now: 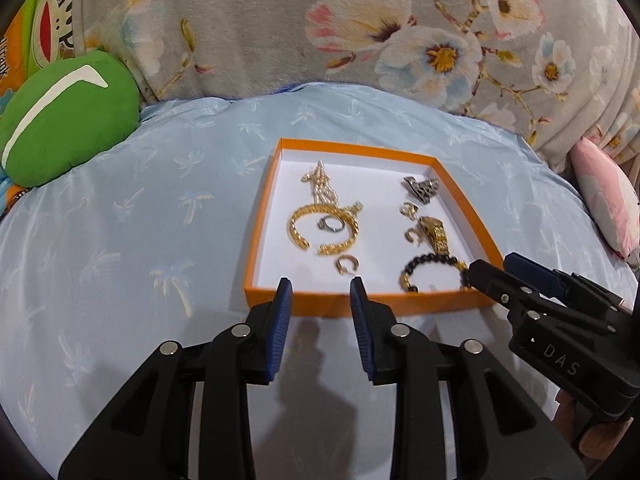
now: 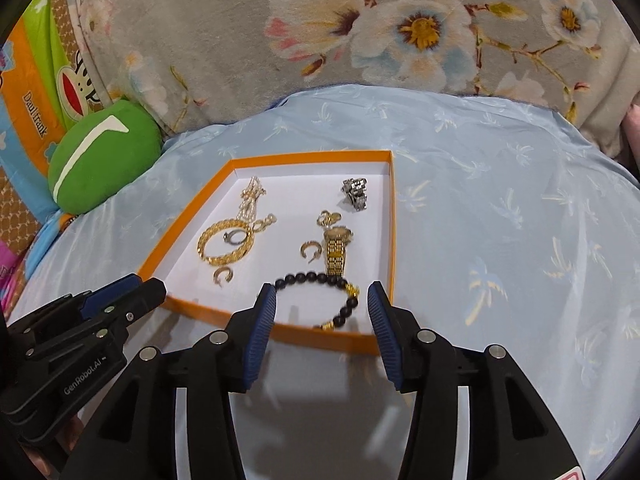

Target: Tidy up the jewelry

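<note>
An orange box [image 1: 256, 216] [image 2: 394, 216] with a white floor lies on the light blue bed cover. Inside lie a gold bangle [image 1: 298, 220] [image 2: 208, 256] around a silver ring [image 1: 330, 225], a pearl strand [image 1: 322, 184], gold ear hoops [image 1: 346, 265] [image 2: 310, 250], a gold watch [image 1: 434, 232] [image 2: 336, 248], a silver watch [image 1: 420, 188] [image 2: 355, 193] and a black bead bracelet [image 1: 434, 260] [image 2: 320, 278]. My left gripper [image 1: 321, 290] is open and empty at the box's near wall. My right gripper [image 2: 322, 294] is open and empty over the near right corner, around the bead bracelet's place.
A green plush cushion [image 1: 64, 116] [image 2: 104, 160] lies to the left on the bed. A grey floral quilt [image 1: 360, 32] [image 2: 360, 40] rises behind the box. A pink pillow [image 1: 608, 196] is at the right edge. A colourful printed cloth [image 2: 28, 92] is at far left.
</note>
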### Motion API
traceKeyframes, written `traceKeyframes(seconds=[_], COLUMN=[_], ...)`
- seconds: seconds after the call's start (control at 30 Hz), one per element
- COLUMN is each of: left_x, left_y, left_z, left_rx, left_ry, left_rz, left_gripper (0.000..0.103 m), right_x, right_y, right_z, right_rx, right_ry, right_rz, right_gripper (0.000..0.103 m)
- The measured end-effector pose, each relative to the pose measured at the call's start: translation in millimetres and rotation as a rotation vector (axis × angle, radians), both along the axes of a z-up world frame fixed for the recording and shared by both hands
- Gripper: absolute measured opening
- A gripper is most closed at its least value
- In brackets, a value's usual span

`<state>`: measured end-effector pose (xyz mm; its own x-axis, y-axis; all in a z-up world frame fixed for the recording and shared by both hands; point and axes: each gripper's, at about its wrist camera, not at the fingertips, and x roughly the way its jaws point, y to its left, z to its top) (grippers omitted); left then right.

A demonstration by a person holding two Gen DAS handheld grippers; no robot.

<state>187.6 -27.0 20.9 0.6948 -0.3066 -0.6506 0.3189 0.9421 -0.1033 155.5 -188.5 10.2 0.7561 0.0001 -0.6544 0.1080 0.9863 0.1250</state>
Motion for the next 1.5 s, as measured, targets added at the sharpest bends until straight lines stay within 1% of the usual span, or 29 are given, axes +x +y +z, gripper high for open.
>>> traceKeyframes(seconds=[0.03,0.2,0.27,0.4,0.53,0.6,0.67,0.83,0.97,1.17,1.5], left_x=[-3,-17,-21,-24,-28,-29,-30,-33,-32,-35,-37], left_y=[-1,-6,-4,0,1,2,3,1,1,2,2], left_z=[-2,-8,-9,-10,-9,-9,-9,-8,-10,-12,-14], left_rx=[0.005,0.049,0.044,0.039,0.054,0.062,0.074,0.106,0.119,0.142,0.178], left_ry=[0.003,0.013,0.018,0.031,0.026,0.022,0.014,0.000,0.018,0.028,0.040], left_rz=[-0.001,0.004,0.015,0.044,0.069,0.086,0.103,0.122,0.135,0.167,0.196], left_gripper=[0.036,0.036,0.036,0.037,0.041,0.044,0.050,0.053,0.057,0.060,0.061], right_x=[-4,-22,-27,-37,-43,-46,-47,-49,-51,-55,-54], right_y=[2,9,14,17,21,22,20,20,22,24,26], right_z=[-1,-4,-5,-6,-6,-6,-6,-7,-8,-9,-11], right_rx=[-0.007,-0.018,-0.037,-0.028,-0.039,-0.038,-0.034,-0.047,-0.064,-0.084,-0.104], right_ry=[0.000,0.007,0.014,0.014,0.014,0.015,0.018,0.024,0.036,0.045,0.067], right_rz=[-0.002,-0.003,-0.007,-0.011,-0.022,-0.028,-0.036,-0.056,-0.071,-0.085,-0.092], right_gripper=[0.054,0.058,0.060,0.065,0.068,0.068,0.069,0.070,0.071,0.073,0.073])
